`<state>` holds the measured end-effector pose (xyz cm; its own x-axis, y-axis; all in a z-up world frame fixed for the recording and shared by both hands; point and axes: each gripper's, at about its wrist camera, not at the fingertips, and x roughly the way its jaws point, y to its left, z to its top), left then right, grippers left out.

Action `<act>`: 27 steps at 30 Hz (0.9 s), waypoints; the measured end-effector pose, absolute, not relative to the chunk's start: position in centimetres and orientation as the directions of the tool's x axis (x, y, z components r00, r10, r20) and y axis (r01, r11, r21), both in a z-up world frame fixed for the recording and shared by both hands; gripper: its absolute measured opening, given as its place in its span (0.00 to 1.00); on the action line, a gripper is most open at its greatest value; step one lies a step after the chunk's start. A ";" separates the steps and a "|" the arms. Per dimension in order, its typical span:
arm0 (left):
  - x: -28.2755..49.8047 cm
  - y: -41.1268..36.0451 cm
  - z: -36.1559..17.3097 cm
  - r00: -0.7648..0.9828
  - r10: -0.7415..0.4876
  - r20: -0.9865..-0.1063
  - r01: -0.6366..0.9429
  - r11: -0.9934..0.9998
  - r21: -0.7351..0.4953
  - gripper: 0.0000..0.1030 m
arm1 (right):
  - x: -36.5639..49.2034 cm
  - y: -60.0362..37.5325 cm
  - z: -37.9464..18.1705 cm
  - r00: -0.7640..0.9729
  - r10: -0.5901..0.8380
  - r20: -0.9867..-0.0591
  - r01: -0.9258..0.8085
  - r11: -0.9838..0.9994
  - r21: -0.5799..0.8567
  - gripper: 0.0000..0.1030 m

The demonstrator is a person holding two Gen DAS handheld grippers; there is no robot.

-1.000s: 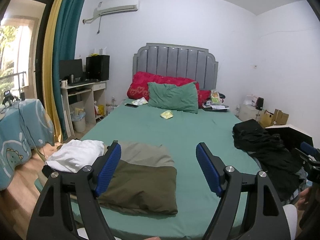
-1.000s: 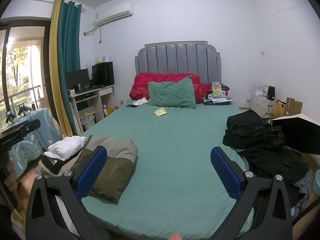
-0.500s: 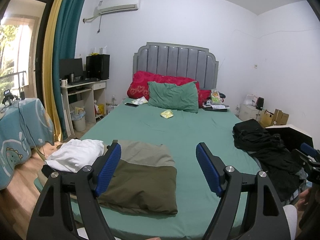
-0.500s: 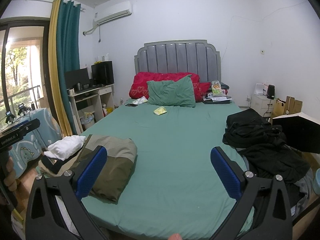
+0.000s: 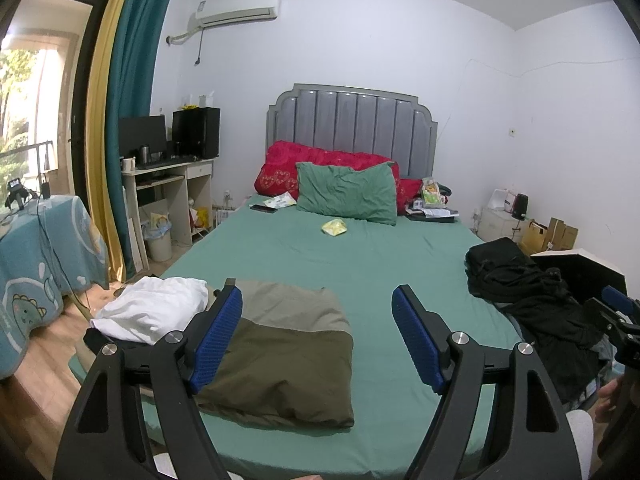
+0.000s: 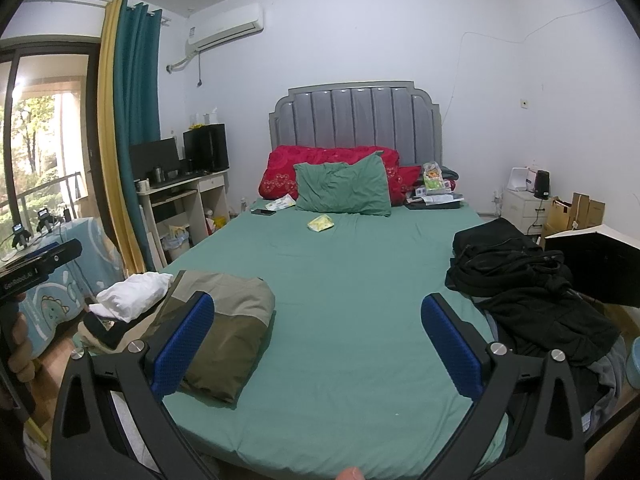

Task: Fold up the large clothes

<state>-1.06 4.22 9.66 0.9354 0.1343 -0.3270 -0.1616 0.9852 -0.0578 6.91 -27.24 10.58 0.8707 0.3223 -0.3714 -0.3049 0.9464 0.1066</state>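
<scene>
One olive garment (image 5: 288,360) lies folded on the bed (image 5: 360,264), the black clothes pile (image 6: 532,292) remains untouched, and both tools (image 5: 316,336) (image 6: 316,344) hover spread, empty

Both cameras sit at the foot of the bed (image 5: 360,264), each looking along its own gripper's two blue-padded fingers toward the headboard (image 5: 352,128), tilted slightly downward. The left wrist view stands nearer the bed's left foot corner, close above the folded olive garment (image 5: 288,356). The right wrist view stands further right, and the same garment (image 6: 224,332) falls at its left. Both share the whole mattress, the pillows, the headboard wall and the black clothes pile (image 6: 528,292) at the right edge.
</scene>
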 end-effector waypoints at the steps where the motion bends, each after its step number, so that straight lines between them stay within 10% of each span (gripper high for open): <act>1: -1.0 4.2 9.7 0.936 0.134 -0.327 -0.162 0.985 -0.058 0.78 | 6.9 -27.3 10.6 0.870 0.324 -0.371 -0.306 0.946 0.108 0.99; 27: -0.9 4.2 9.8 0.935 0.135 -0.328 -0.164 0.985 -0.062 0.78 | 6.4 -26.8 10.6 0.869 0.322 -0.376 -0.303 0.947 0.110 0.99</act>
